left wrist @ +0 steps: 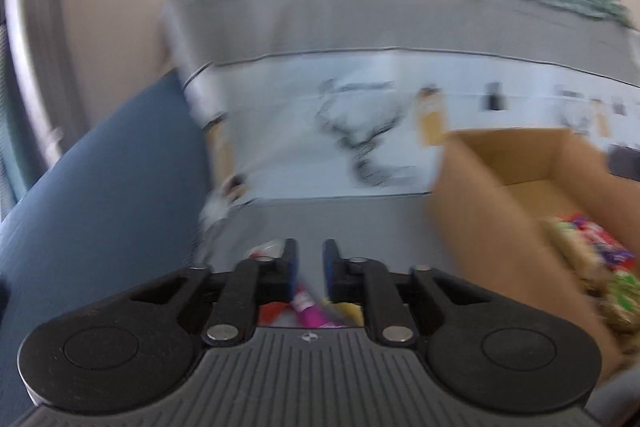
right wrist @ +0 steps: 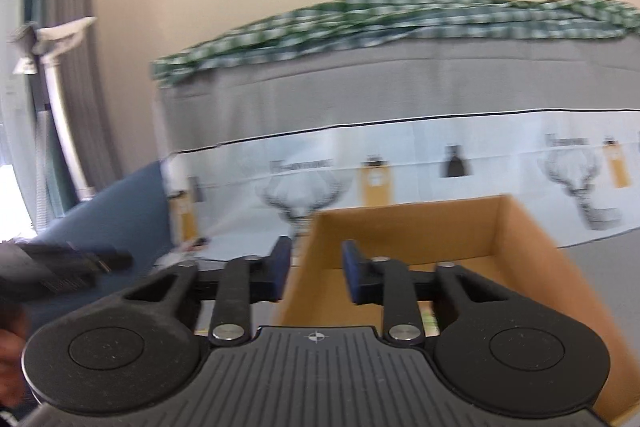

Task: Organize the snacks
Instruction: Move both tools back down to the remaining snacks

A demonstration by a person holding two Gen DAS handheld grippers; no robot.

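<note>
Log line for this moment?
left gripper: shut, empty | right gripper: open, empty | cardboard box: open | loose snacks: below left gripper

L gripper [left wrist: 310, 259] jaws shut, empty

An open brown cardboard box [left wrist: 500, 163] sits at right, wrapped snacks [left wrist: 592, 267] heaped at its near end; more bright packets [left wrist: 312, 311] lie loose just left.
</note>
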